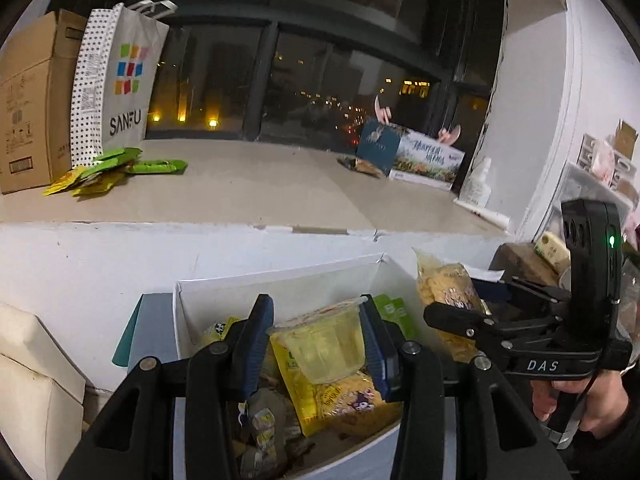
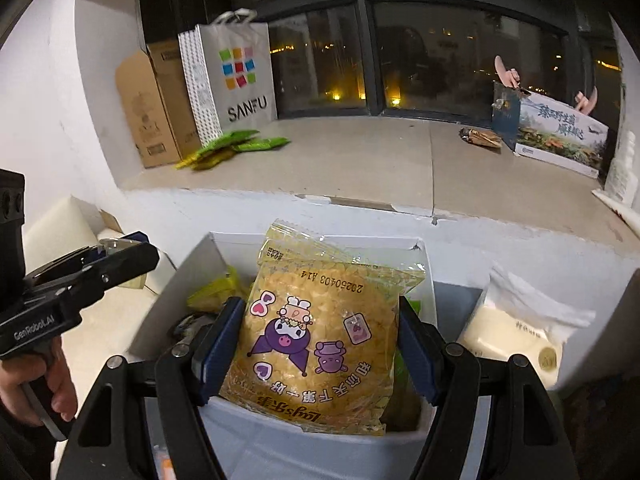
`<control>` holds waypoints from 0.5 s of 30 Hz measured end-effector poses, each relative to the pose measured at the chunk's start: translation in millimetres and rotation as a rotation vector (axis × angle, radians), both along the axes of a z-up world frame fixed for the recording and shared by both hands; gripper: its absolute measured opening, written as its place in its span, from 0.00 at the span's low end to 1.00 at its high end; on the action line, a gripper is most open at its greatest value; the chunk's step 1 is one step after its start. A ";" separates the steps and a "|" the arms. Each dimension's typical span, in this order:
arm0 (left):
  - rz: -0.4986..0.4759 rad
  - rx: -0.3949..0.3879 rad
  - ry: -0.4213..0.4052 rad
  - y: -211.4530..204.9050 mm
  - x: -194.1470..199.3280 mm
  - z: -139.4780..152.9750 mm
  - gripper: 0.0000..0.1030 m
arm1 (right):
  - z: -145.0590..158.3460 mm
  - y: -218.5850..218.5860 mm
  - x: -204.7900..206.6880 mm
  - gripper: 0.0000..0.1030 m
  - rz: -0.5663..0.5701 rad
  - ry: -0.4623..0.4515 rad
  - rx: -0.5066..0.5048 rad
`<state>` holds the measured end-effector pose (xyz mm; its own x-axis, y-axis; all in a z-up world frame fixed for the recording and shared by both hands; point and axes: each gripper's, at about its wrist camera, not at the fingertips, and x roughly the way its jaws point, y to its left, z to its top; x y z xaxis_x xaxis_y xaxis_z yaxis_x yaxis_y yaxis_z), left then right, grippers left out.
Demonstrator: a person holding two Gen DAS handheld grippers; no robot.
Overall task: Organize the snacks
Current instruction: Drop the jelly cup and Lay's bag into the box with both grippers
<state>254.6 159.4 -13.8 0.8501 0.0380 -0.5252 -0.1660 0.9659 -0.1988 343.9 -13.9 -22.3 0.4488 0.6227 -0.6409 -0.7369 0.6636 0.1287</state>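
Observation:
My left gripper (image 1: 318, 340) is shut on a clear yellow jelly cup (image 1: 326, 344) and holds it above the white snack box (image 1: 240, 292), which is full of yellow packets. My right gripper (image 2: 320, 344) is shut on a yellow Lay's chip bag (image 2: 320, 336) with purple cartoon figures, held upside down over the same white box (image 2: 192, 280). The right gripper and its bag (image 1: 448, 292) also show at the right of the left wrist view. The left gripper's fingers (image 2: 120, 260) show at the left of the right wrist view.
A stone window ledge (image 2: 360, 160) behind the box holds green and yellow packets (image 2: 232, 146), a SANFU paper bag (image 2: 236, 80), a cardboard box (image 2: 148, 108) and a printed carton (image 2: 560, 136) with a brown packet (image 2: 480, 138) beside it. A pale bag (image 2: 516, 328) lies right of the box.

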 end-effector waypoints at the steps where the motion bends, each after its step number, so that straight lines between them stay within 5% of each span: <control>1: 0.001 0.016 0.011 -0.7 3.9 -2.5 0.46 | -1.7 2.4 3.0 0.75 0.000 0.005 -0.005; 7: 0.021 -0.001 0.043 8.1 16.5 -14.6 0.47 | -23.4 12.9 22.8 0.75 -0.012 0.053 -0.032; 9: 0.025 -0.019 0.065 12.2 20.1 -19.4 0.65 | -31.6 12.9 26.9 0.81 -0.016 0.073 -0.045; 10: 0.042 -0.021 0.082 14.3 21.6 -21.8 0.93 | -34.7 12.1 28.5 0.94 -0.020 0.081 -0.050; 11: 0.055 -0.020 0.080 15.7 20.6 -22.7 1.00 | -37.8 10.1 29.7 1.00 -0.037 0.075 -0.054; 15: 0.061 -0.057 0.073 21.5 13.7 -22.4 1.00 | -43.0 2.3 27.9 1.00 -0.060 0.039 -0.092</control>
